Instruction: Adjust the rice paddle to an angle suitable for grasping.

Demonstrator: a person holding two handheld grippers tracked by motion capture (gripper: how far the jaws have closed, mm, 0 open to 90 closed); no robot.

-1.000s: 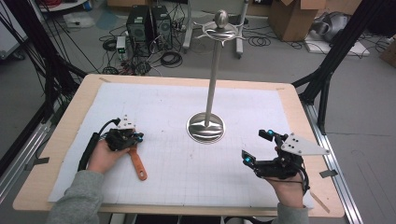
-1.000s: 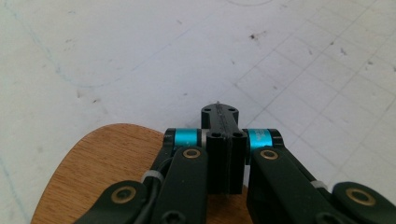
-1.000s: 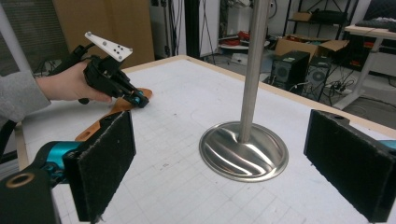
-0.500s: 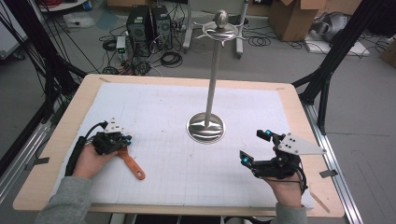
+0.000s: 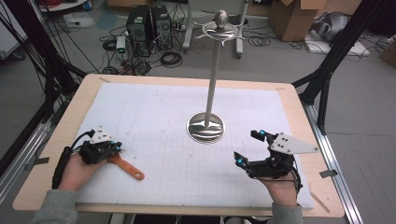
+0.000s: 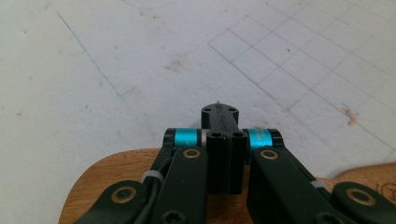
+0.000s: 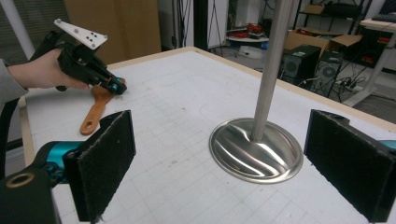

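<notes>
I can read no words, brands or numbers anywhere. The flat brown wooden spatula (image 6: 116, 179) under my left gripper (image 6: 223, 122) carries a faint engraved mark at its edge, too small to make out. The white table mat (image 5: 159, 116) shows only printed grid lines.

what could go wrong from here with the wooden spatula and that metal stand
1. The left tongs are shut above the flat orange-brown wooden spatula, with nothing between the jaws, so lifting now would probably leave it on the white gridded mat.
2. The tall silver metal stand with a round base sits just ahead of the open right tongs; a careless forward sweep might knock its thin pole and tip it.
</notes>
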